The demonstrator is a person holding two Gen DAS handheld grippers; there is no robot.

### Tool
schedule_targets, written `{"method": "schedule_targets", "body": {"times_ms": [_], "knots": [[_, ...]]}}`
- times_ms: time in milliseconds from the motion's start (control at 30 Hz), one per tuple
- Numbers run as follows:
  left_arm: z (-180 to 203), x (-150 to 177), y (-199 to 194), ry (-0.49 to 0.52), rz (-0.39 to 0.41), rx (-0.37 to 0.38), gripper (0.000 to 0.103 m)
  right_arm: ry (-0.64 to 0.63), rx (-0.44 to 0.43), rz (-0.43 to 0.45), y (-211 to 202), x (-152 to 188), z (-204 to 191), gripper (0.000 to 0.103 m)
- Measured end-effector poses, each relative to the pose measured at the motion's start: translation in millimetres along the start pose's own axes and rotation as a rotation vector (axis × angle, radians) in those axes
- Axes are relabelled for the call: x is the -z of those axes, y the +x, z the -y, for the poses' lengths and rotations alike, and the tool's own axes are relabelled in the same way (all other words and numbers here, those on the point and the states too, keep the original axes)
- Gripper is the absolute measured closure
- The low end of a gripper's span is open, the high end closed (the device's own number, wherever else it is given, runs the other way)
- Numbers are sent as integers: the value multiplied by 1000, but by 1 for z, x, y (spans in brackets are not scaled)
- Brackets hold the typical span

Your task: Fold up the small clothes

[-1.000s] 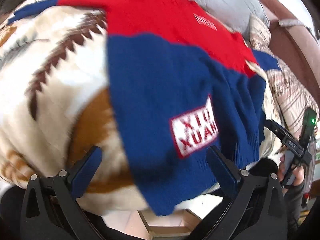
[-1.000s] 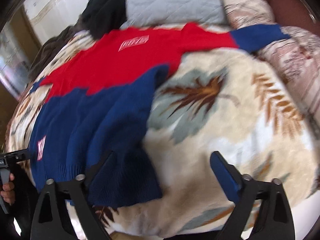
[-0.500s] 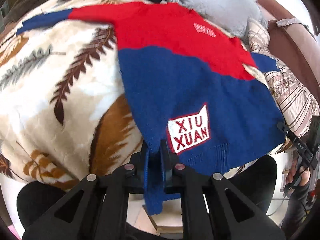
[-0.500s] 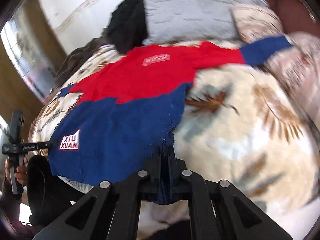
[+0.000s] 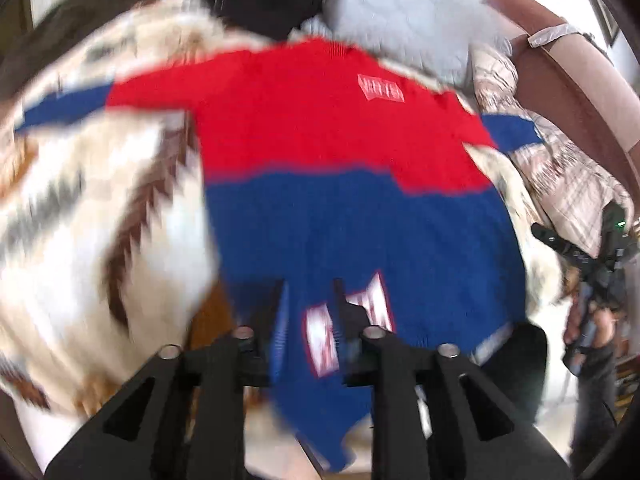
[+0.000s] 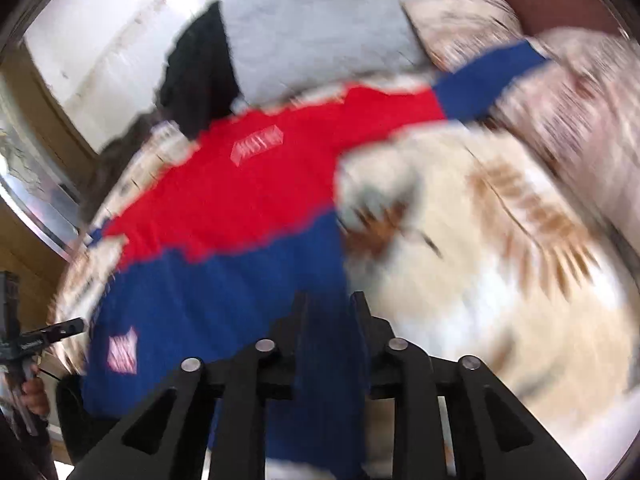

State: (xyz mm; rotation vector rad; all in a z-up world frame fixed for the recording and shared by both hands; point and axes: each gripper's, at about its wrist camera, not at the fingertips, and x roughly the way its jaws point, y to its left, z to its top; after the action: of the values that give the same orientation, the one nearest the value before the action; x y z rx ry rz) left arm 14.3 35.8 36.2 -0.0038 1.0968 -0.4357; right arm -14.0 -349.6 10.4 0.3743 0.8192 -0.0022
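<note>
A small red and blue sweater (image 5: 344,184) lies spread flat on a leaf-patterned blanket (image 5: 92,216), red top far, blue hem near. It also shows in the right wrist view (image 6: 224,248). My left gripper (image 5: 310,300) straddles the hem's left part near the white logo patch (image 5: 348,332), its jaws a little apart with blue cloth between them. My right gripper (image 6: 328,316) stands the same way over the hem's right corner, jaws a little apart with cloth between. Both views are blurred by motion.
A grey quilted pillow (image 5: 400,20) and dark clothing (image 5: 256,4) lie beyond the sweater. A striped cushion (image 5: 560,176) and brown headboard (image 5: 568,80) are at the right. The blanket's near edge (image 6: 540,400) drops off close to both grippers.
Both grippers closed on the hem half a second ago; now their jaws have parted slightly. The views have shifted, and the sweater lies flatter and straighter.
</note>
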Motion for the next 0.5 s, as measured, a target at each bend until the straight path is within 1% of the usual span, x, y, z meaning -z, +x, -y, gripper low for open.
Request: {"method": "schedule_targets", "body": {"times_ms": [33,67,100,133,167,200,233,267,300,333,367,400,433,467,500], "knots": [[4,-10,7,9,27,-33,65,-20,3,15,10,-6,-8,79],[7,-18,16,12,50,-61,57,-40,19,28,22,-10,-15,79],[8,-25,29,13,64,-85,56,-50,37,30,35,-12,-19,79],[9,-24,39,11,61,-105,56,-69,64,16,49,-10,-22,79],[6,-28,51,10,46,-122,56,-94,106,-31,69,-6,-23,79],[7,-31,71,7,14,-143,56,-106,145,-97,88,0,-19,79],[6,-32,85,8,-20,-168,56,-111,139,-90,91,2,-19,79],[6,-34,96,13,-47,-185,56,-105,113,-60,84,-2,-18,79],[8,-35,95,37,-25,-192,55,-83,87,-60,79,-10,-13,79],[11,-37,91,60,-11,-187,55,-28,61,-37,69,-24,0,79],[14,-43,89,76,-5,-170,55,36,57,15,56,-40,17,77],[14,-53,86,81,7,-145,55,109,80,75,42,-58,40,67],[14,-63,85,76,18,-131,54,173,112,120,33,-71,59,52],[15,-73,85,71,30,-118,49,247,146,169,22,-86,83,46],[14,-86,86,61,44,-100,43,309,172,208,14,-97,103,43]]}}
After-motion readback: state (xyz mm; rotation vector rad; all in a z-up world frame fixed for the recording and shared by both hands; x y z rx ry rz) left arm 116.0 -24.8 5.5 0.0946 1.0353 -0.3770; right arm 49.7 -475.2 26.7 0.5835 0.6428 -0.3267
